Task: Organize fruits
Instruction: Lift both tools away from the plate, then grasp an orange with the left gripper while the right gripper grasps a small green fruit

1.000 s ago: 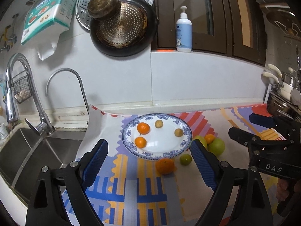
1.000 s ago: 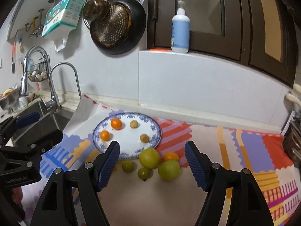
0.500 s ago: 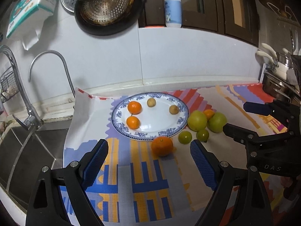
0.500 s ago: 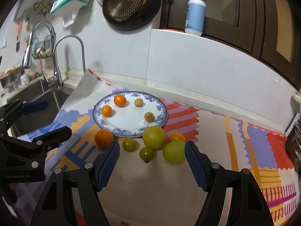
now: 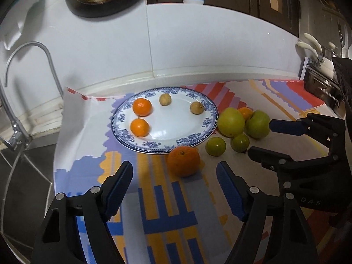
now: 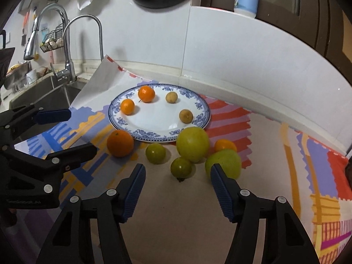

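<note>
A: A kitchen corner is shown, with white wall tiles behind, a sink and faucet (image 6: 66, 44) off to one side, and a patterned mat (image 5: 167, 211) spread over the desk. What is laid out on it?

B: A blue-rimmed plate (image 5: 123, 118) is set near the wall, and two small mandarins and two brownish longan-like fruits are already held on it. Just off its near rim a large orange (image 5: 183, 161) is left on the mat. Beside that, a cluster is seen: two small green fruits, a big yellow-green apple (image 6: 193, 144), a second green apple (image 6: 224, 161) and a small orange one tucked behind.

A: How are the tongs held?

B: The left tongs (image 5: 175, 187) are spread wide apart, with nothing between them; the large orange lies just ahead, roughly centred in the gap. The right tongs (image 6: 178, 190) are likewise parted and empty, and the darker small green fruit (image 6: 180, 167) is found just in front of them, with the green apple near the right pad.

A: How should the pick be done well?

B: It is judged that the orange should be straddled at its widest part and the pads closed gently, since a round fruit may be rolled away; the plate rim, almost touching it, should be avoided
</note>
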A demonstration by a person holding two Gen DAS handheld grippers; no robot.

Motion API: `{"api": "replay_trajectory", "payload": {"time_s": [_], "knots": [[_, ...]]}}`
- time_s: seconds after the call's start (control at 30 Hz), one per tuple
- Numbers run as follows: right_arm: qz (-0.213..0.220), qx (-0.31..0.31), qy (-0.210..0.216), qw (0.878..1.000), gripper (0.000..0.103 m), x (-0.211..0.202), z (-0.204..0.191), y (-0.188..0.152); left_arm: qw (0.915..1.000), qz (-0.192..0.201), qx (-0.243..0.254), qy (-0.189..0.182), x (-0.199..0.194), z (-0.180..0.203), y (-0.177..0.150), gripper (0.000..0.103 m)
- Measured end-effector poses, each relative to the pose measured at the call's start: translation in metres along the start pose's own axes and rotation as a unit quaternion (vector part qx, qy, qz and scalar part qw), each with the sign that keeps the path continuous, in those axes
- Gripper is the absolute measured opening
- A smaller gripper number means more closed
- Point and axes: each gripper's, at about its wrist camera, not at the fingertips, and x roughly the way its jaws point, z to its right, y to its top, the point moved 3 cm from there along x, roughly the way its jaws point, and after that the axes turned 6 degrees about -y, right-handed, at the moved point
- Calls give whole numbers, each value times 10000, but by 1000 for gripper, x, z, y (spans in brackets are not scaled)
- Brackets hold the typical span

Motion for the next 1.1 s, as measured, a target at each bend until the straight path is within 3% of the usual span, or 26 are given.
{"api": "replay_trajectory", "payload": {"time_s": [0.67, 1.1], "knots": [[-457, 215, 293, 9983, 43, 45, 4, -4, 9979, -425, -350, -329, 44, -5, 6, 55], [-621, 419, 409, 9963, 31, 53, 10, -5, 9968, -554, -479, -333, 54, -5, 4, 43]]}}
